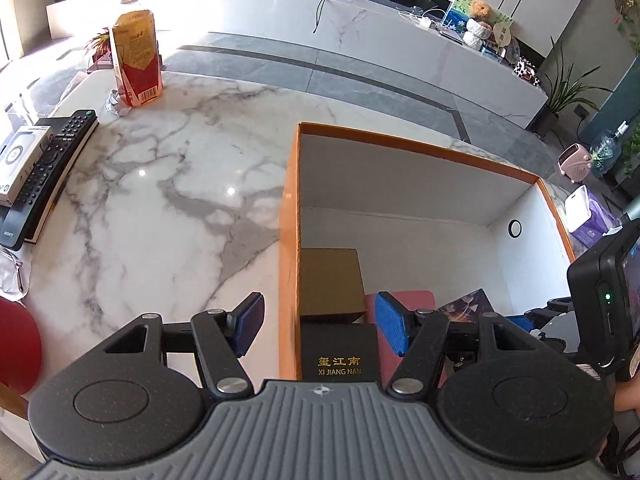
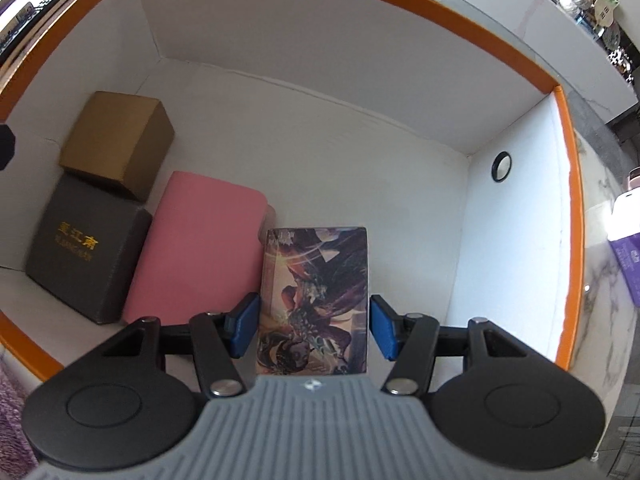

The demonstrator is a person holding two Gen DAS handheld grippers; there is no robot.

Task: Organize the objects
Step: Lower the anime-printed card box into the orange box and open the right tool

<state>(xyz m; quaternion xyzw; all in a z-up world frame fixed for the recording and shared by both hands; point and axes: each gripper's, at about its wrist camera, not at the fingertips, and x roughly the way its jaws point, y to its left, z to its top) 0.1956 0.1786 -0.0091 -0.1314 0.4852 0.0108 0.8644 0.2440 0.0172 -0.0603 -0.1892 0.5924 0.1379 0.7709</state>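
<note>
The white marble table with grey veins carries a large open cardboard box, orange outside and white inside, which stands at its right part. Inside the box, along the left wall, a flat pink rectangular case lies beside a dark grey square box with gold letters, and a gold-brown cardboard cube stands just behind the dark one, touching it. The right gripper is inside the box; its blue pads stand just beside the two long edges of a small purple card box with a printed fantasy picture, but it seems there is a thin gap on the right side, so I cannot tell if they grip it. The left gripper hangs wide open over the left wall of the box, holding nothing. Far left on the table stand a tall yellow-red carton and a black remote control.
</note>
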